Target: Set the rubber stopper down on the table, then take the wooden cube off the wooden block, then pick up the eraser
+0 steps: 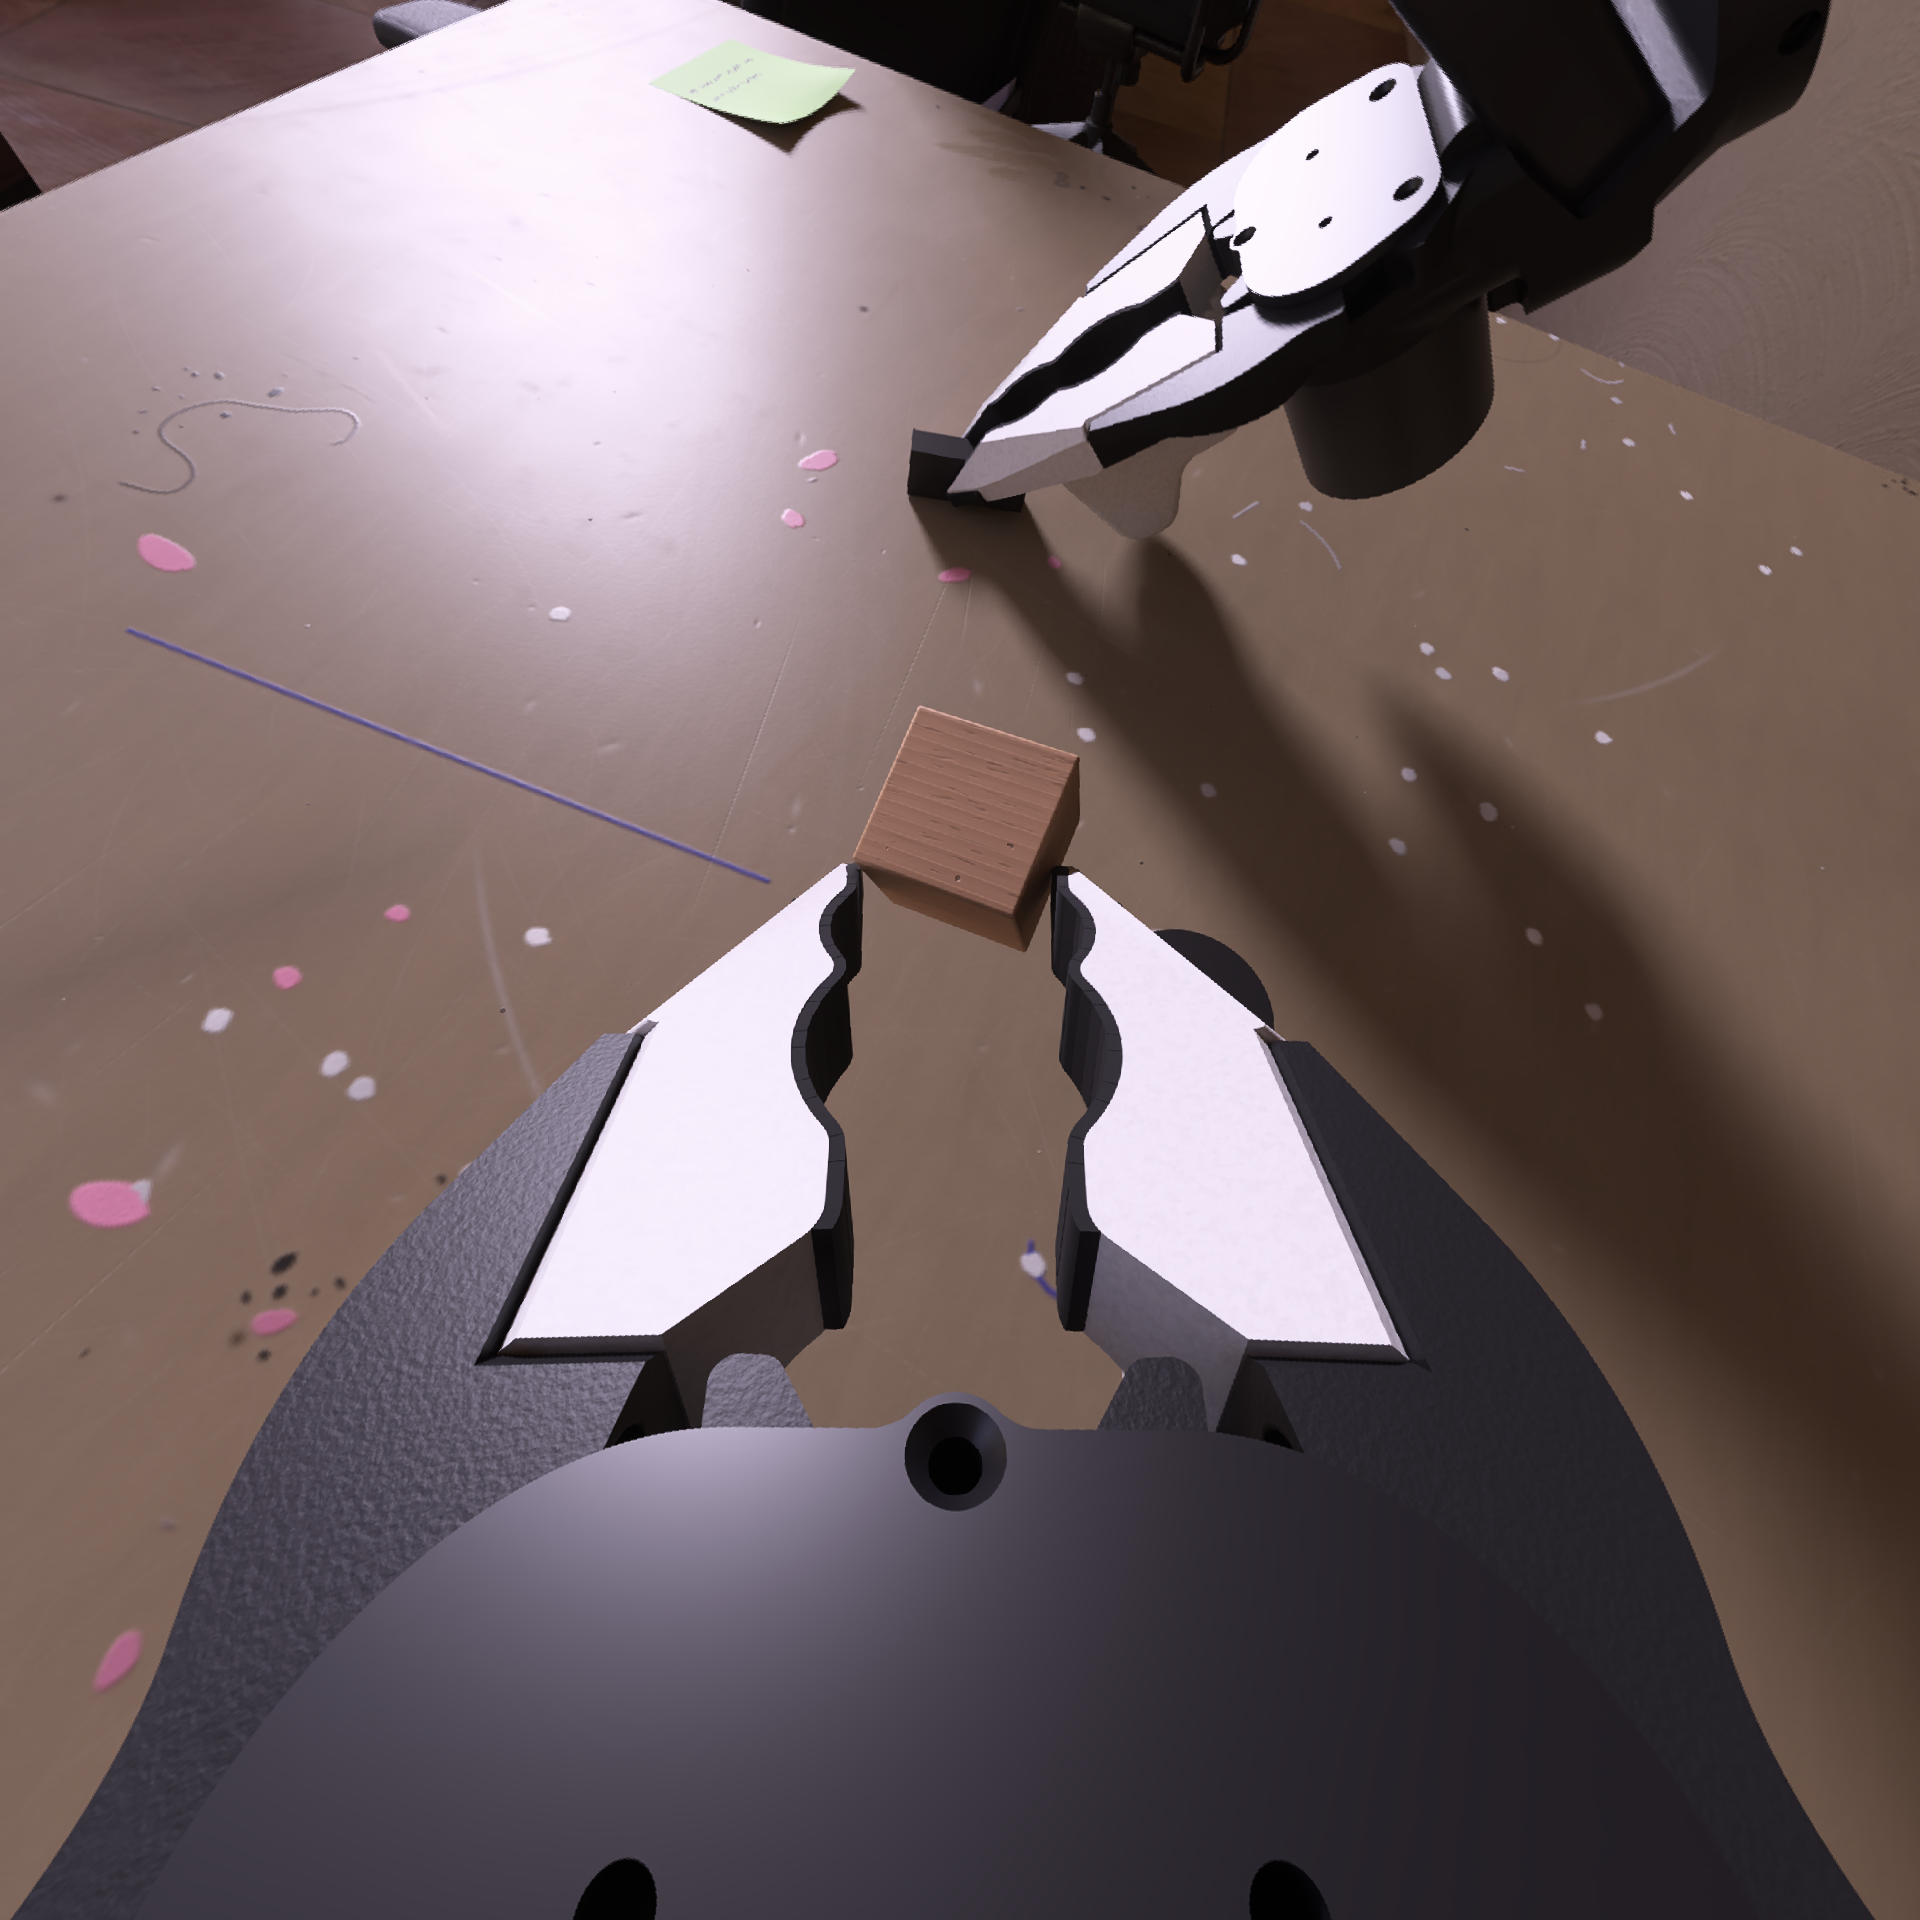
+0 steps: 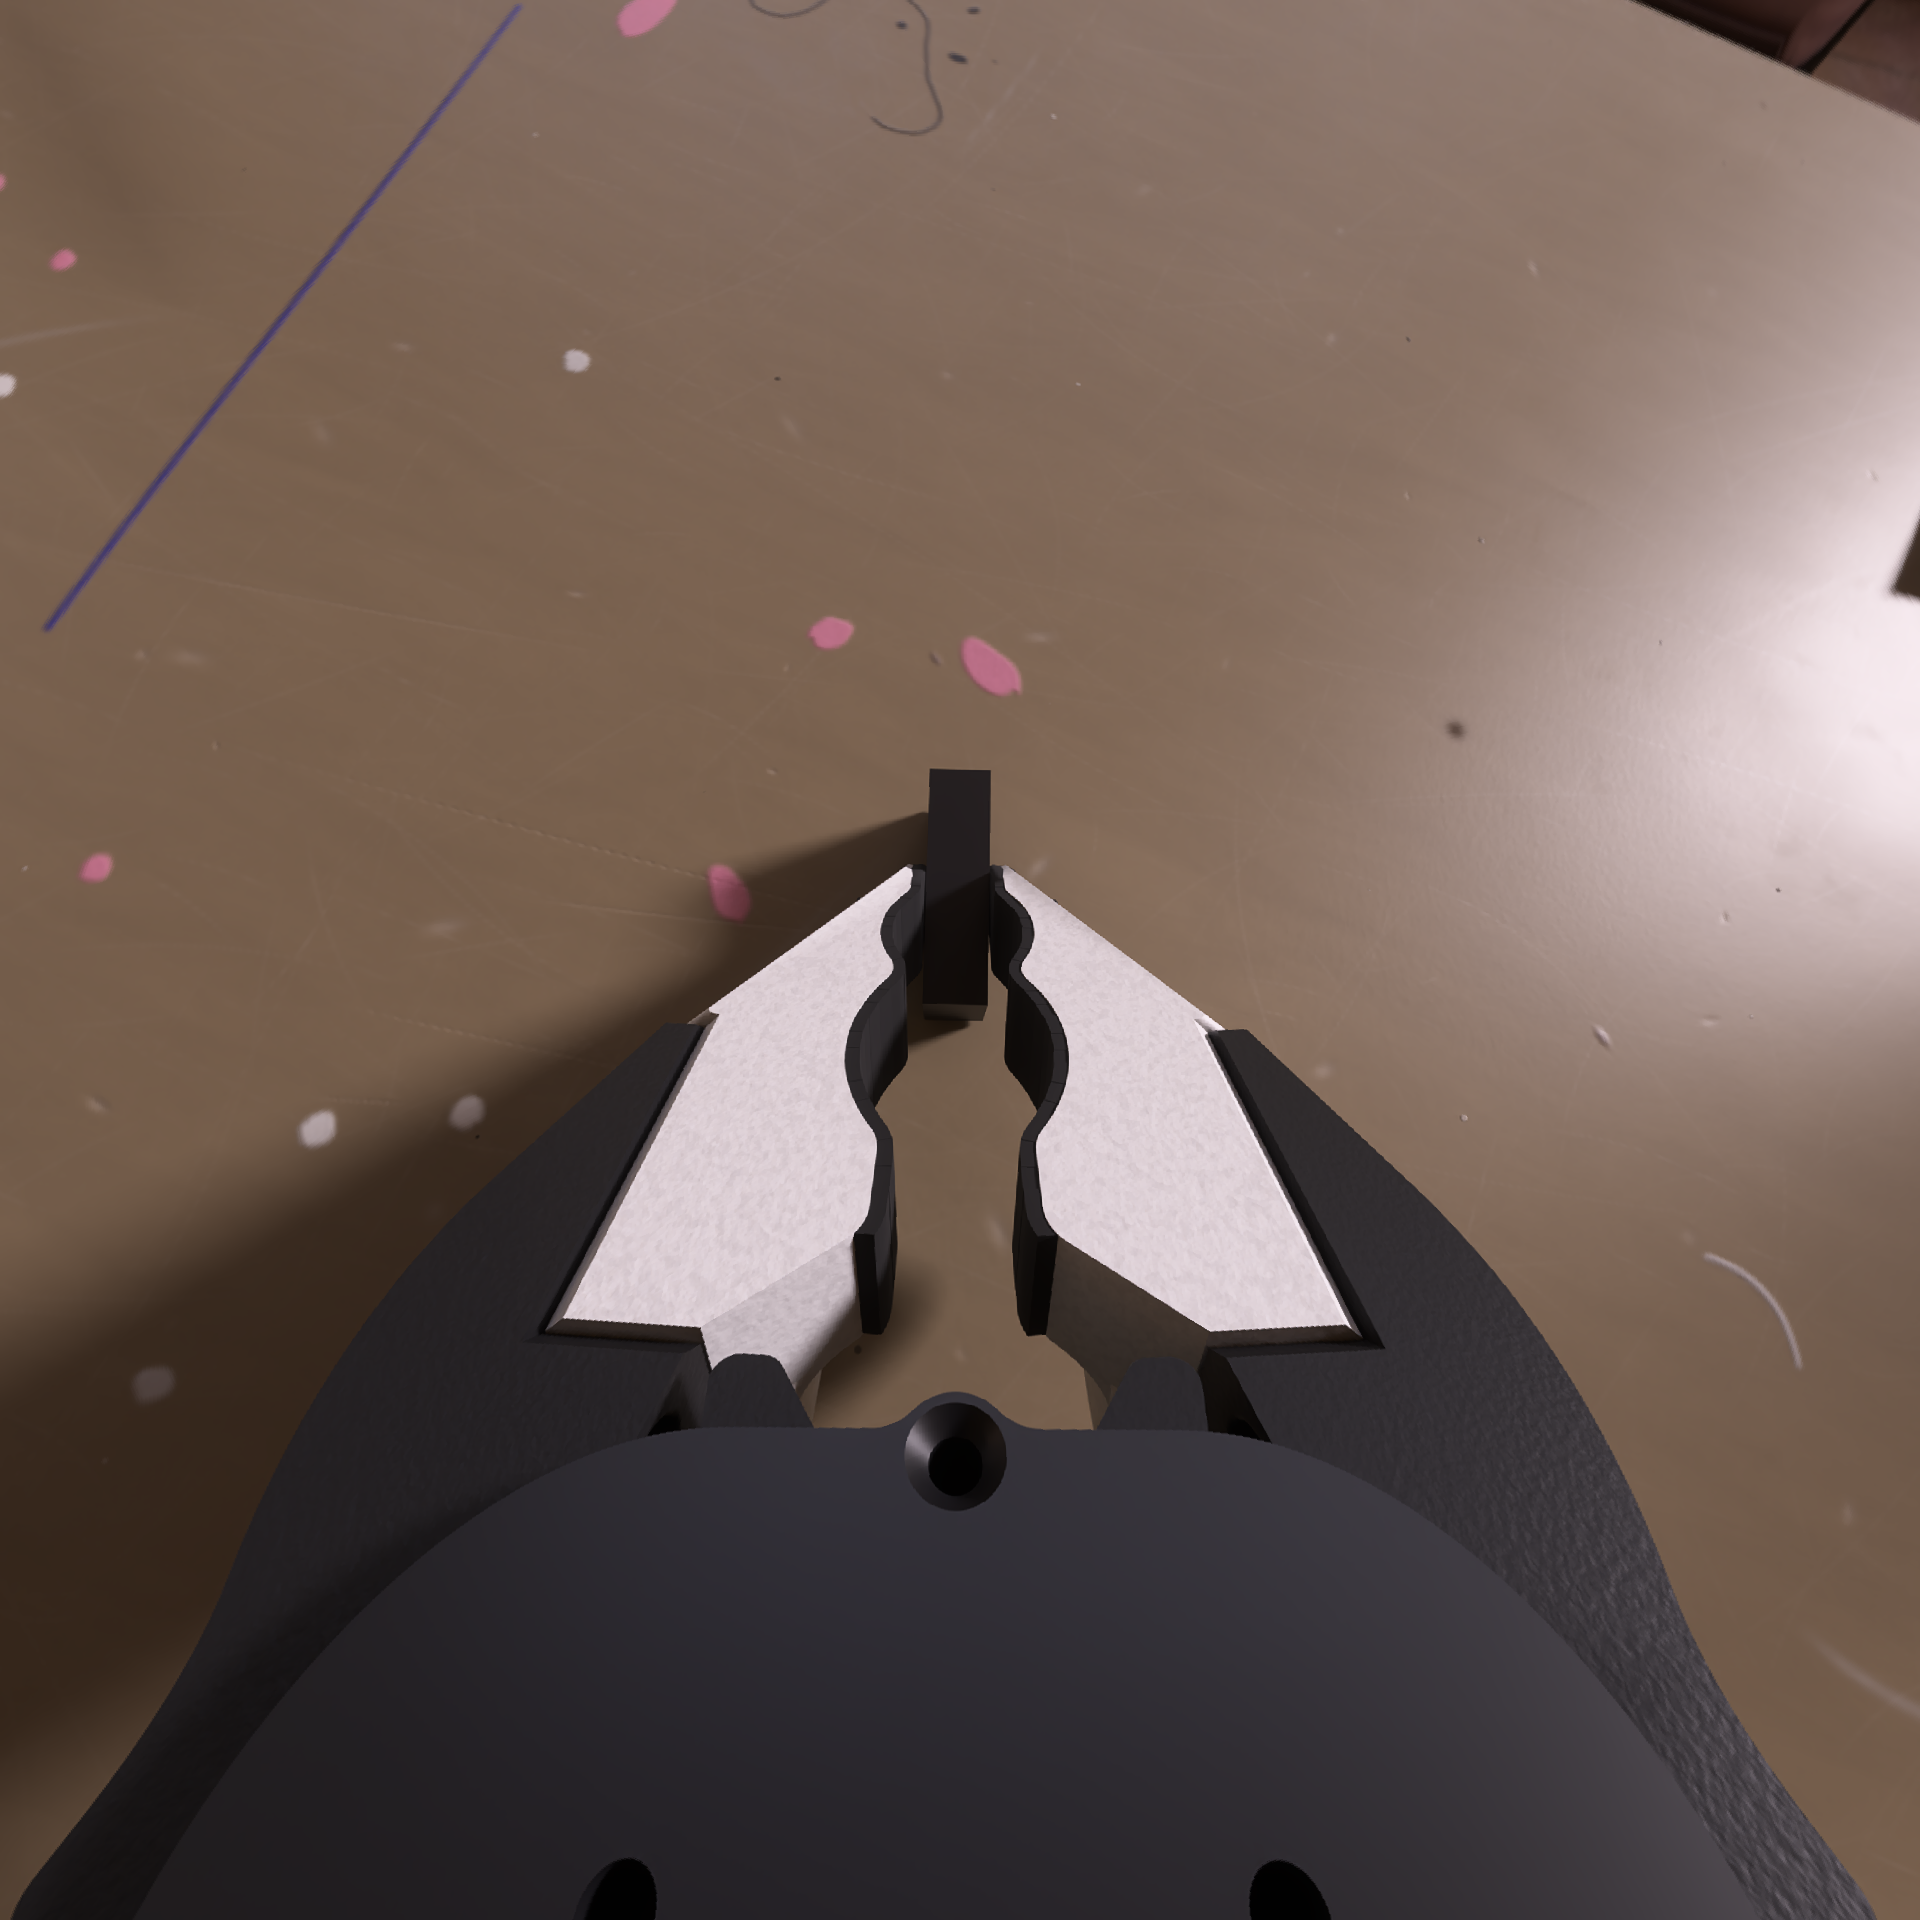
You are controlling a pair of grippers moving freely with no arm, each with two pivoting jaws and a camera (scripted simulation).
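My left gripper (image 1: 956, 883) is shut on the wooden cube (image 1: 966, 821), which sits tilted between the fingertips above the tan table (image 1: 520, 727). A dark round shape (image 1: 1216, 971), partly hidden behind my left gripper's right finger, lies on the table; it may be the rubber stopper. My right gripper (image 2: 956, 883) is shut on the black eraser (image 2: 958, 821), which stands on edge at table level. In the left wrist view the right gripper (image 1: 961, 483) reaches down from the upper right onto the eraser (image 1: 935, 457). The wooden block is not in view.
A green sticky note (image 1: 753, 78) lies near the table's far edge. A blue line (image 1: 447, 758), a pen scribble (image 1: 239, 436) and pink and white paint flecks mark the tabletop. Dark chair legs (image 1: 1112, 94) stand beyond the far edge.
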